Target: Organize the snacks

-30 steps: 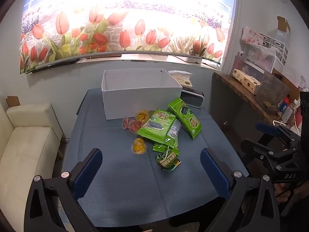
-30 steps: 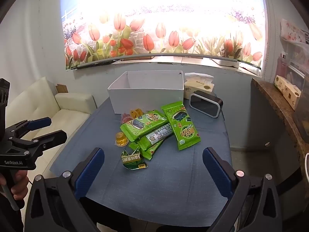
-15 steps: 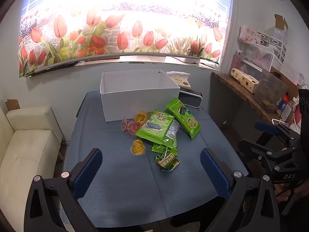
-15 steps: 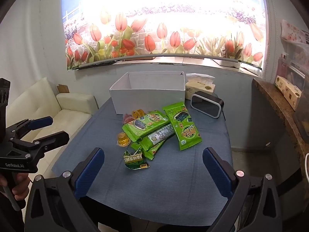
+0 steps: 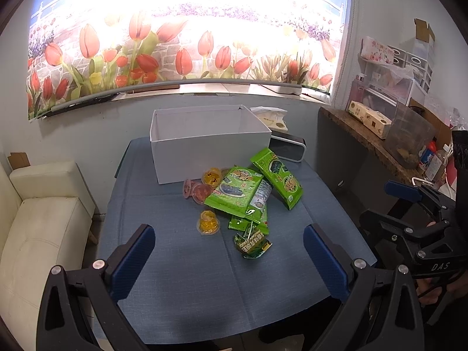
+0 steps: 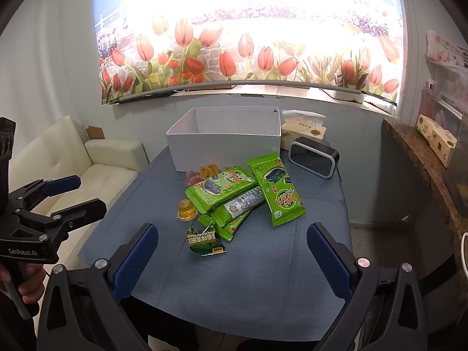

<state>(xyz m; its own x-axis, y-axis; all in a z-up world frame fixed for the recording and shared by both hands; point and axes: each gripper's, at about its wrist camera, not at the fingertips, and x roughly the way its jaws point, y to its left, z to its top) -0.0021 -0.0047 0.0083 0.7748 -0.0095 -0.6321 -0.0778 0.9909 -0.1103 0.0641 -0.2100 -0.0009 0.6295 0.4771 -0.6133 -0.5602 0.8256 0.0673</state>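
A pile of green snack packets [image 5: 248, 193] [image 6: 234, 193] lies mid-table in front of an open white box [image 5: 204, 143] [image 6: 225, 143]. Jelly cups sit beside the pile: a yellow one [image 5: 207, 222] [image 6: 187, 210] alone on the near left, red ones [image 5: 197, 190] and another yellow near the box. A small crumpled green packet [image 5: 253, 244] [image 6: 204, 239] lies nearest. My left gripper [image 5: 231, 248] hovers open over the table's near edge, nothing between its fingers. My right gripper [image 6: 232, 248] is likewise open and empty, back from the pile.
The table carries a blue cloth [image 5: 175, 278]. A black clock [image 6: 314, 161] and a tissue box [image 6: 304, 130] stand right of the white box. A cream sofa [image 5: 38, 219] is at the left, a wooden counter [image 5: 365, 140] with containers at the right.
Both grippers have drifted slightly closer to the table and pile; nothing was picked up or moved, and both stay open.
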